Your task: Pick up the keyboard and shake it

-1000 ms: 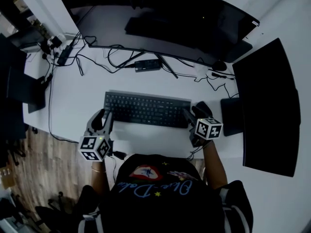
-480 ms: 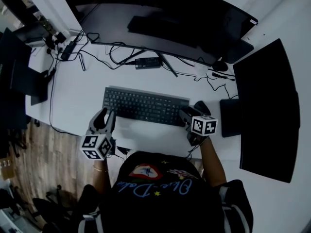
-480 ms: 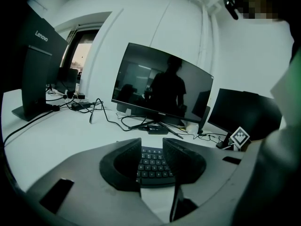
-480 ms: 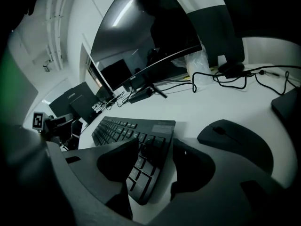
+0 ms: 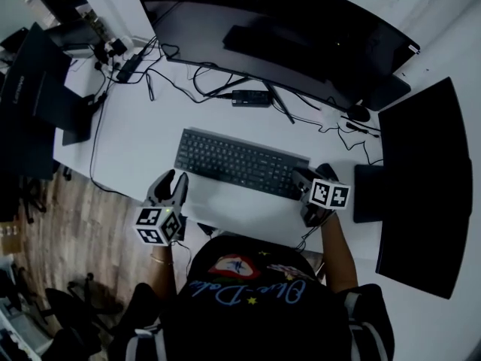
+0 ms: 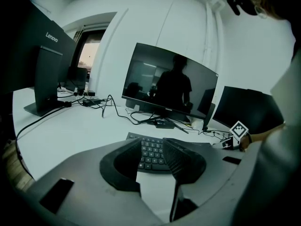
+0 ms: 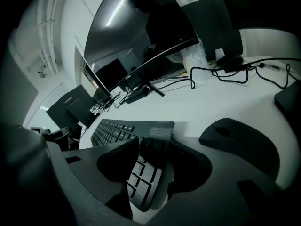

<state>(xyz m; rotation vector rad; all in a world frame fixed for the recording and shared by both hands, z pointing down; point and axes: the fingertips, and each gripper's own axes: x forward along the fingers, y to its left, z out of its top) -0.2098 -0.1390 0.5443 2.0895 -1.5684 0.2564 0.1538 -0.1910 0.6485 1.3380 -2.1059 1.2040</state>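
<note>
The black keyboard [image 5: 240, 164] lies flat on the white desk [image 5: 143, 134] in front of the curved monitor. My left gripper [image 5: 174, 180] hovers at its near left corner with the jaws apart. In the left gripper view, the keyboard [image 6: 150, 156] and bare desk show through the gap of that gripper [image 6: 152, 146]. My right gripper [image 5: 302, 176] is at the keyboard's right end. In the right gripper view, the end of the keyboard [image 7: 120, 130] runs in between the jaws of that gripper [image 7: 154, 146]. Whether the pads press on it is hidden.
A black mouse [image 7: 240, 145] lies just right of the right gripper. A curved monitor [image 5: 301, 28] stands behind the keyboard, with a second dark screen [image 5: 425, 179] at the right. Cables and a small black box [image 5: 252, 98] lie between them. A dark Lenovo screen [image 5: 37, 81] stands at the left desk edge.
The head view has swung, so everything sits further right in the picture. My left gripper has shifted slightly beside the keyboard's left corner. The right gripper stays at the right end.
</note>
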